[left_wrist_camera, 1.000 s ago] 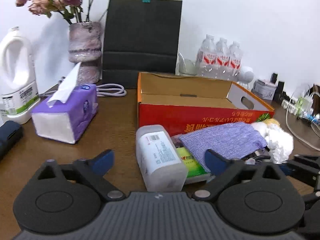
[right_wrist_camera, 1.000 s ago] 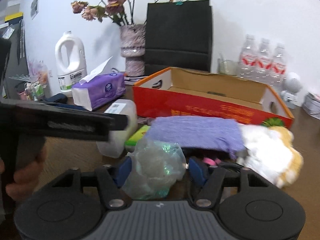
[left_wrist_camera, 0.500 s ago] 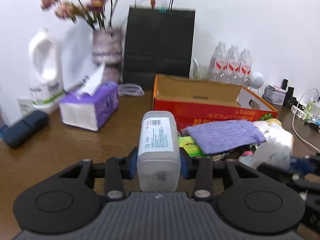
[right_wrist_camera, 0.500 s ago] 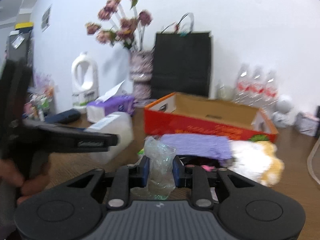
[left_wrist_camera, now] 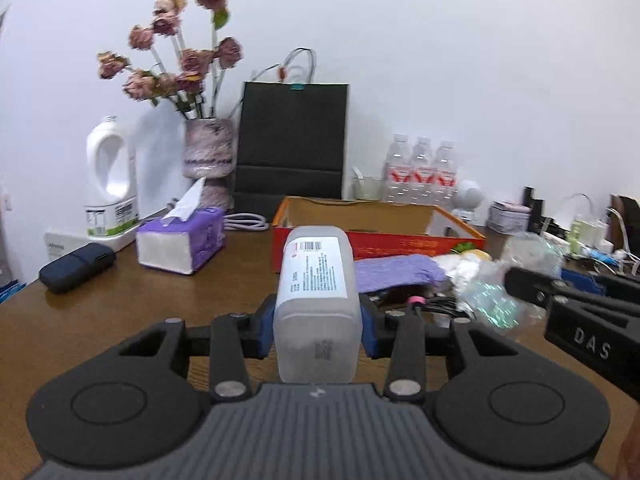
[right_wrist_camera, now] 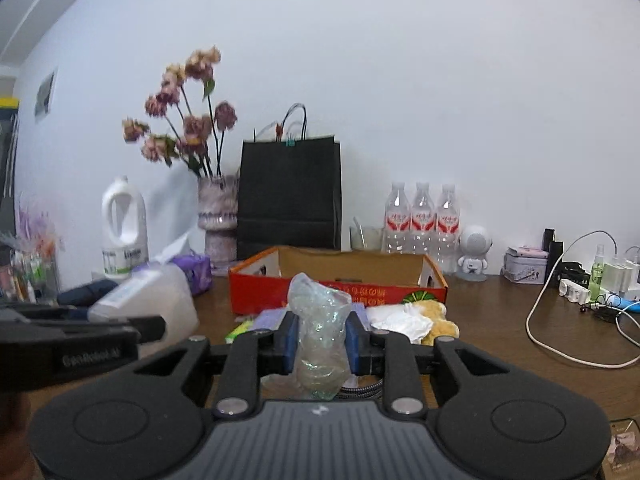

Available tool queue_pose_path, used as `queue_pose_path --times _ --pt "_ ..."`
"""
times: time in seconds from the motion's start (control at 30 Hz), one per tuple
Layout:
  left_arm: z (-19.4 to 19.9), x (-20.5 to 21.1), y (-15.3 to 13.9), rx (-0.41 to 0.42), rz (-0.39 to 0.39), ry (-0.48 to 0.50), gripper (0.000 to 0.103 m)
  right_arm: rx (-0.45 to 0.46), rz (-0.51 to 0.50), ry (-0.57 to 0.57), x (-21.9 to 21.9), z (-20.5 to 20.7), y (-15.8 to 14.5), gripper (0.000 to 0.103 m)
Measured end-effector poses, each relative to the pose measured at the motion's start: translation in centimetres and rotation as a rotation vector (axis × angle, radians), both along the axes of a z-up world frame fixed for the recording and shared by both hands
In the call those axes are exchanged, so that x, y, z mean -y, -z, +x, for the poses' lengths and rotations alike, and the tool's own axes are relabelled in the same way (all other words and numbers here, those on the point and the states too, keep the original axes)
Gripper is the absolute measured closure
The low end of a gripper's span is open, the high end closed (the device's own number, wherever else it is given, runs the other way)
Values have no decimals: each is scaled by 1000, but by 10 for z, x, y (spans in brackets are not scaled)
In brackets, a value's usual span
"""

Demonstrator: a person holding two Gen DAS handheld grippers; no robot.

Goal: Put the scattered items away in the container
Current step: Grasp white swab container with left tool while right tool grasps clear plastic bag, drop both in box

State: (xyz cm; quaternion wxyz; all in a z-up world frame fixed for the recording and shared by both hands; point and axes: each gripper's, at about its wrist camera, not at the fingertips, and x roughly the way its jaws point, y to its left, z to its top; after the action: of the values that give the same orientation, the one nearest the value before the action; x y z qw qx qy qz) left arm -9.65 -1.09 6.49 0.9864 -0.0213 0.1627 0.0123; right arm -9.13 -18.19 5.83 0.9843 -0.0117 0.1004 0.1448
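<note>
A: What is held by the left tongs (left_wrist_camera: 318,330)?

B: A translucent white bottle (left_wrist_camera: 318,300) with a printed label is clamped between the blue pads (left_wrist_camera: 262,330), lying lengthwise and raised above the counter (left_wrist_camera: 120,308), in front of the red cardboard box (left_wrist_camera: 416,240).

A: And the right tongs (right_wrist_camera: 322,344)?

B: A crumpled clear plastic bag (right_wrist_camera: 320,328) is pinched there, squeezed narrow between the blue pads (right_wrist_camera: 290,342), also held in front of the red cardboard box (right_wrist_camera: 340,294).

A: What is seen inside the box?

B: Only its brown inner walls are shown; its floor is hidden from both views.

A: What is left on the counter?

B: A purple cloth (left_wrist_camera: 394,274) is spread just in front of the box. Beside the cloth, toward the box's right end, a white-and-yellow plush toy (right_wrist_camera: 416,320) is lying. A green packet (right_wrist_camera: 238,330) is partly seen at the cloth's other side, and a dark cable with a pink end (left_wrist_camera: 416,301) is lying just in front of the cloth.

A: What else is placed around the box?

B: A purple tissue pack (left_wrist_camera: 180,242) is set off its left end, a black paper bag (left_wrist_camera: 292,152) and a vase of dried flowers (left_wrist_camera: 208,160) are standing behind it, and 3 water bottles (right_wrist_camera: 420,220) are lined up behind its right end
</note>
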Motion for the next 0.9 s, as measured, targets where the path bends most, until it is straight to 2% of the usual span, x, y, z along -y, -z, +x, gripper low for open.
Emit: queue_pose_path --times 0.2,0.27,0.43,0.53,0.6,0.67,0.77,0.87,0.9 --pt "8 1 4 -20 -1 17 62 -17 8 8 2 4 1 79" --pt "16 -2 -2 -5 -5 33 62 -40 42 11 8 16 -5 79" --pt "75 -8 -36 43 10 72 62 -60 105 5 23 75 -43 79" --pt "140 -12 -63 38 41 81 62 -87 82 -3 30 143 -74 79" --pt "196 -15 -75 -15 38 84 62 -122 81 -10 35 194 -88 79" --pt "254 -14 -76 -69 63 88 62 -214 27 -25 33 261 -92 79" --pt "335 -9 -61 -169 106 84 62 -353 -64 8 32 356 -77 79" --pt "391 -10 -44 -269 134 76 62 -488 -139 61 31 431 -54 80" --pt "405 -9 -39 -287 164 69 62 -531 -142 72 31 449 -46 80"
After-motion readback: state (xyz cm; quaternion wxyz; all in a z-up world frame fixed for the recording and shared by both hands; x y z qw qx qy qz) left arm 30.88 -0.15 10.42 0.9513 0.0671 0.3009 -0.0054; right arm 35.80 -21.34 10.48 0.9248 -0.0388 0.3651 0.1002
